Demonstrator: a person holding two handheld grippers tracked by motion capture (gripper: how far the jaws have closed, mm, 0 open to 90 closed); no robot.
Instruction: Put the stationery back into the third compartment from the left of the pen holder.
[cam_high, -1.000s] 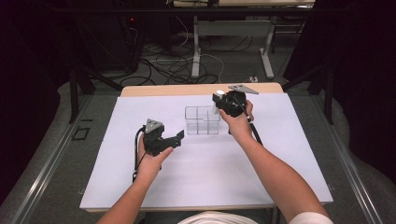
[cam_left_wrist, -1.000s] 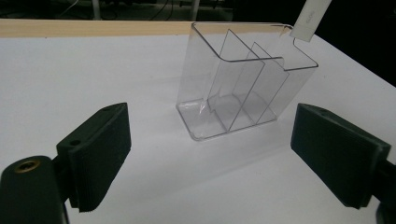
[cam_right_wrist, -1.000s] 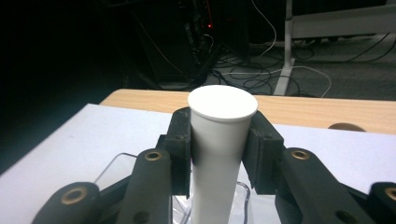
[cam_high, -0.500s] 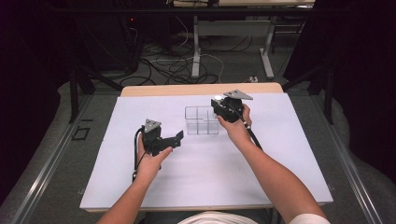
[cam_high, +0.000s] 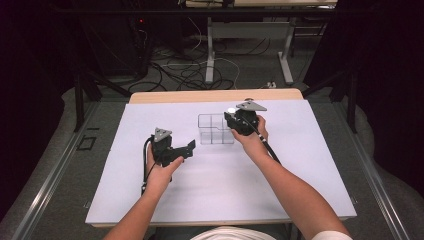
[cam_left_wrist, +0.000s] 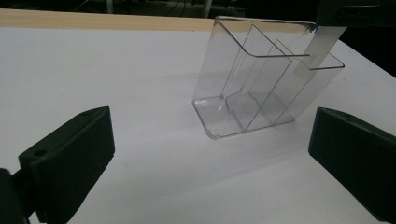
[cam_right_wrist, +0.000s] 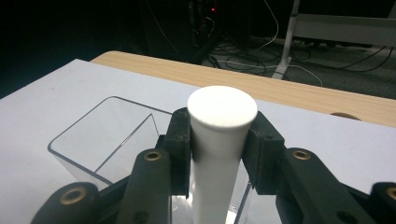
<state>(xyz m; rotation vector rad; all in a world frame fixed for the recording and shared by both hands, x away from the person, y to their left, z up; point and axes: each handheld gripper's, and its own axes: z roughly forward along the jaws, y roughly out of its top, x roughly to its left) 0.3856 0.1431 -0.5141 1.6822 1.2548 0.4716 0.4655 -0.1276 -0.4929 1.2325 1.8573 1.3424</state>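
The right gripper (cam_right_wrist: 219, 154) jaws are clamping an upright white tube (cam_right_wrist: 219, 140), hanging over the clear organiser's (cam_high: 216, 129) near-right compartment. Advise lowering straight, clear of dividers. The left gripper (cam_left_wrist: 210, 154) is idling wide open and empty, near the organiser on the surface (cam_high: 300, 165).

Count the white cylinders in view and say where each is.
1. The white cylinder is clamped upright in the right gripper, above the clear divided organizer.
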